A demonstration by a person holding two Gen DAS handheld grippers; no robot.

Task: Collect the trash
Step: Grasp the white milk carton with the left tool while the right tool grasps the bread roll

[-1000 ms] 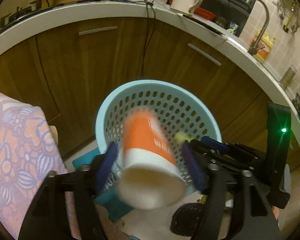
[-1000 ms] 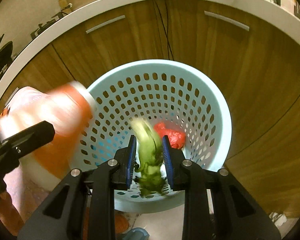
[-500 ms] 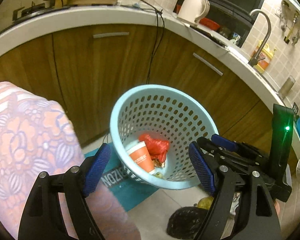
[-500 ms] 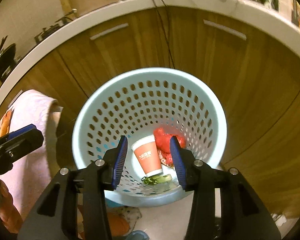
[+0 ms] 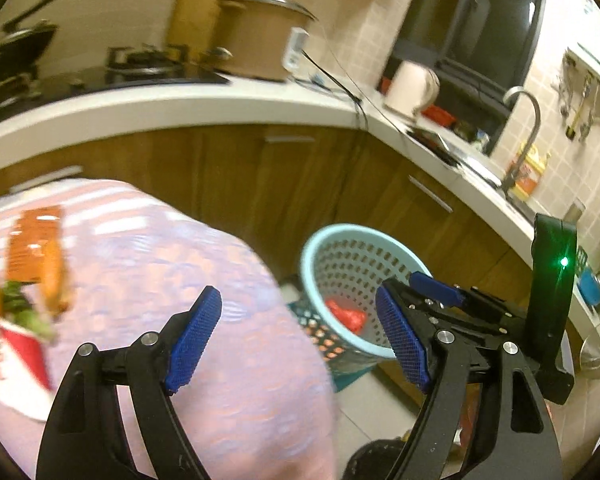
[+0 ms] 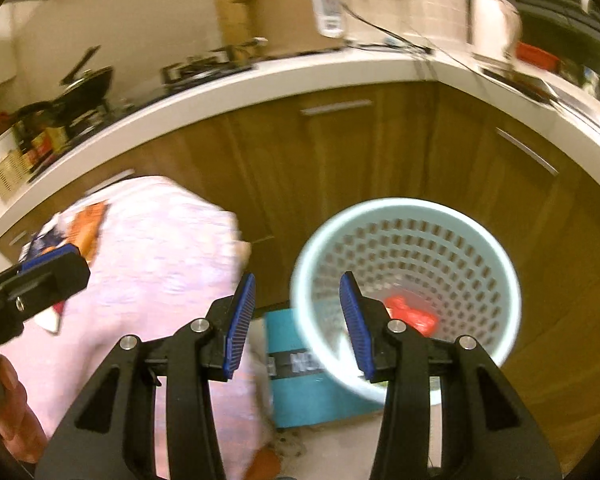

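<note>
The light blue perforated basket stands on the floor against the wooden cabinets, with a red crumpled piece lying at its bottom. Both grippers are above and apart from it, and both are empty: the left gripper has its jaws wide apart, the right gripper has them partly apart. More trash waits on the surface covered with a pink patterned cloth, to the left of the basket. I judge the step to be between a drop and the next pick. The next move asks for a gripper to come down over one piece there and close on it.
</note>
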